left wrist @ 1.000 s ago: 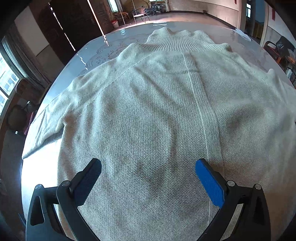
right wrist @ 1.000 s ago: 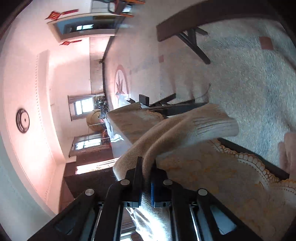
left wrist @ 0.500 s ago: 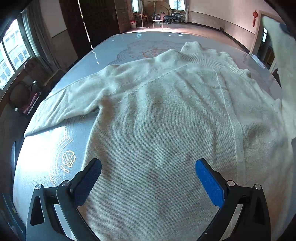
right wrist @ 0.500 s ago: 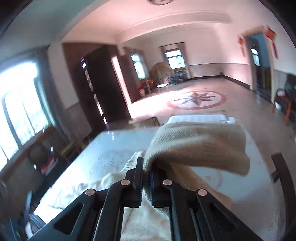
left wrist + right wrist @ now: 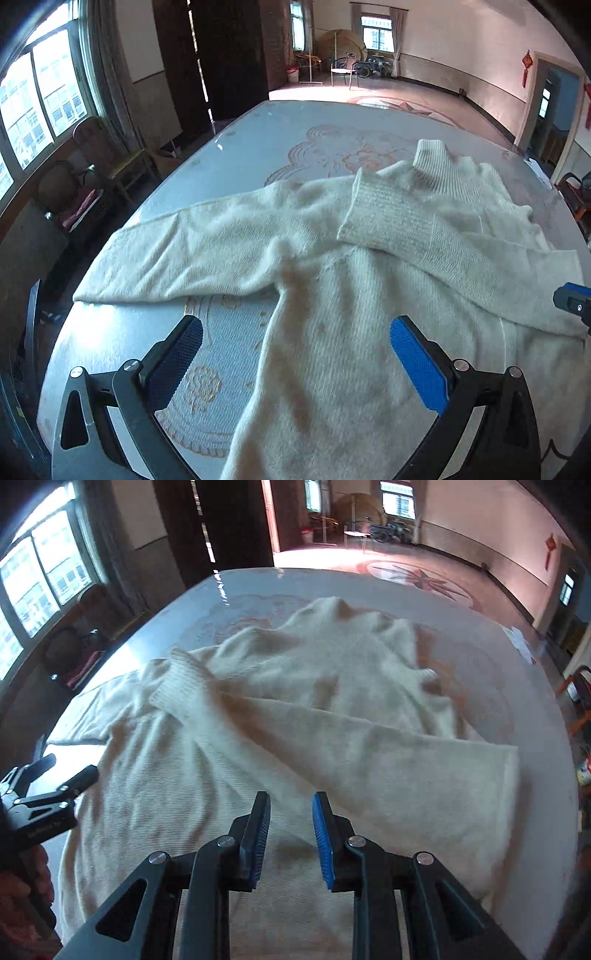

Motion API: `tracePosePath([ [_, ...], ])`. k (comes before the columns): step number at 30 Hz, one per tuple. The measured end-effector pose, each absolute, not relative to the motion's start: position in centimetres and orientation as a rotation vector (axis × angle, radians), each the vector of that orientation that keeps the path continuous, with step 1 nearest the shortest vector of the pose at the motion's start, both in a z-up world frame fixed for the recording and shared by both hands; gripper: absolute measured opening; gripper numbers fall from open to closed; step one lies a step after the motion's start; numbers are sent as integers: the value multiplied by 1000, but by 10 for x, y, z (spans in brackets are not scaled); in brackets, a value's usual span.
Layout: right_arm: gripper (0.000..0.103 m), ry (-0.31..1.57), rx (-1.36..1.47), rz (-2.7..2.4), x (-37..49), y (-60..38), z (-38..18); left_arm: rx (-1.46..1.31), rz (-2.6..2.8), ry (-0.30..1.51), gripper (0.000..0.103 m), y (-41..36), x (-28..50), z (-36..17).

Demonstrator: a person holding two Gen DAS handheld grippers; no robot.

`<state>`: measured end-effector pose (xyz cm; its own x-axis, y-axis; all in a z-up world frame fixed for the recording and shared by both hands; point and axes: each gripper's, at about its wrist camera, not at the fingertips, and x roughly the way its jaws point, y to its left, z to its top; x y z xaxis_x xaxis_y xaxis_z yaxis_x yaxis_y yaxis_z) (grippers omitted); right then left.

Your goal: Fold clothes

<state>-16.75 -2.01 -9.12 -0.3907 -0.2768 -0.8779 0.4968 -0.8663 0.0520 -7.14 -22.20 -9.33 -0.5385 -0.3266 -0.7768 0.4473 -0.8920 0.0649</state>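
Now | sweater (image 5: 332, 369) flat on bench (image 5: 258, 147), under both jaws | left gripper (image 5: 295, 354) wide apart, empty | right gripper (image 5: 290, 834) opening, nothing between | soft, limp knit; likely grab outstretched sleeve (image 5: 177, 251) cuff

Left gripper (image 5: 295, 363): black angular two-finger frame with triangular cut-outs, silver round screws at the pivots, textured blue pads (image 5: 419, 369) on the inner faces. Right gripper (image 5: 290, 840): same black linkage build, silver screws, ridged blue pads (image 5: 322, 840). A small line of pale lettering marked the left unit's black body, too blurred to read.
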Motion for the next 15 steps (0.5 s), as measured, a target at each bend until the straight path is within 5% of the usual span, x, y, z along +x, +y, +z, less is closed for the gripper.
tracePosePath([
  [6,24,442,1454,-2331,-180,0,-103,1130,-2404,-68,103,-218,-138,-80],
  [15,25,658,1541,-2373,-191,22,-120,1246,-2395,-139,103,-237,-191,-96],
])
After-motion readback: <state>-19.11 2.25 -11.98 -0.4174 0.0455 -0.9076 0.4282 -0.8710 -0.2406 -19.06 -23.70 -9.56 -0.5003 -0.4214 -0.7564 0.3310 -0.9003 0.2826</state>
